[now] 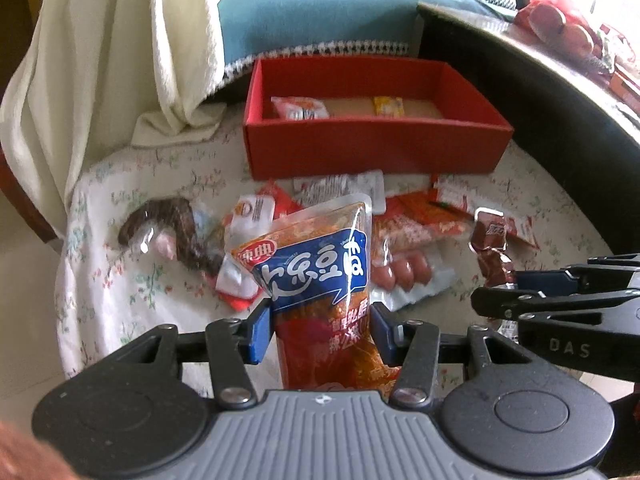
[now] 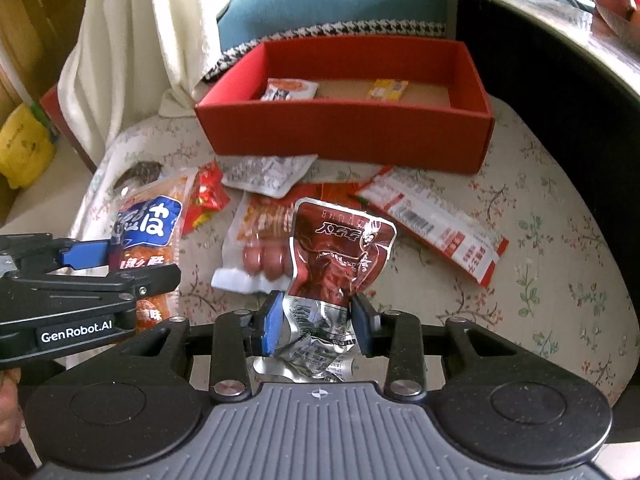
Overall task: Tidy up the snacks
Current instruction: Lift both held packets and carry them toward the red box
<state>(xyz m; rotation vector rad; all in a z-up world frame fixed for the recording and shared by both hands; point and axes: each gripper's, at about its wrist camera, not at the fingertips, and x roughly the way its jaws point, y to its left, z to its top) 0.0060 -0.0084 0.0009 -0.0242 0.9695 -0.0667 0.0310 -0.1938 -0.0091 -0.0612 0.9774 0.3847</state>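
Observation:
My left gripper (image 1: 320,330) is shut on an orange snack pouch with a blue label (image 1: 316,276), held upright above the floral cloth. In the right wrist view that pouch (image 2: 150,236) shows at the left. My right gripper (image 2: 316,322) is shut on a crinkled dark red and silver packet (image 2: 340,256), also lifted. The red box (image 1: 372,140) stands behind the pile, with a white-orange packet (image 1: 300,107) and a yellow packet (image 1: 388,105) inside. Loose snacks remain on the cloth: a sausage pack (image 2: 260,258), a long red-white packet (image 2: 436,222) and a silver packet (image 2: 268,174).
A dark brown wrapped snack (image 1: 168,232) lies at the left of the pile. A cream blanket (image 1: 120,48) hangs at the back left, a teal cushion (image 1: 320,16) behind the box. A dark curved table edge (image 1: 560,80) rises on the right.

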